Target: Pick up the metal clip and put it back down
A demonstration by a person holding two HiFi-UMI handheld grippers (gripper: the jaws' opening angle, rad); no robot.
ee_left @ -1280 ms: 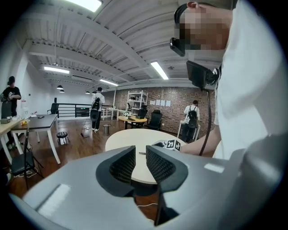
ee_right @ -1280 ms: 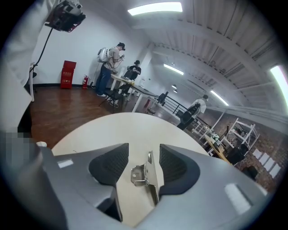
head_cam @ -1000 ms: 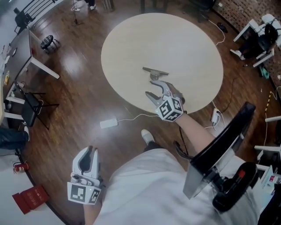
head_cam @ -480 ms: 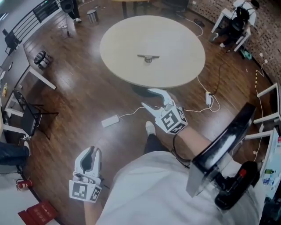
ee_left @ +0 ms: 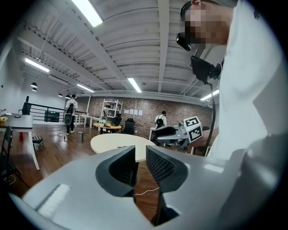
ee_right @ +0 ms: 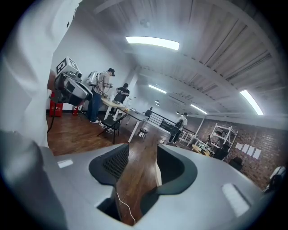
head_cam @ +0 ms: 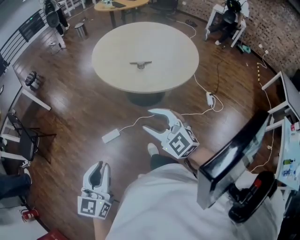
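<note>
While left tongs (ee_left: 140, 158) sit closed, right tongs (ee_right: 141, 158) gape empty.

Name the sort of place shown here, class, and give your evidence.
Probably an open-plan loft office or lab: a brick wall, dark wooden floor, scattered desks and a round table.

Right hand-held gripper (ee_right: 141, 164), jaws apart, empty

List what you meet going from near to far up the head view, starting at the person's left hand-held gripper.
The left hand-held gripper → right hand-held gripper, open and empty → near rim of the round table → metal clip lying on the table.
</note>
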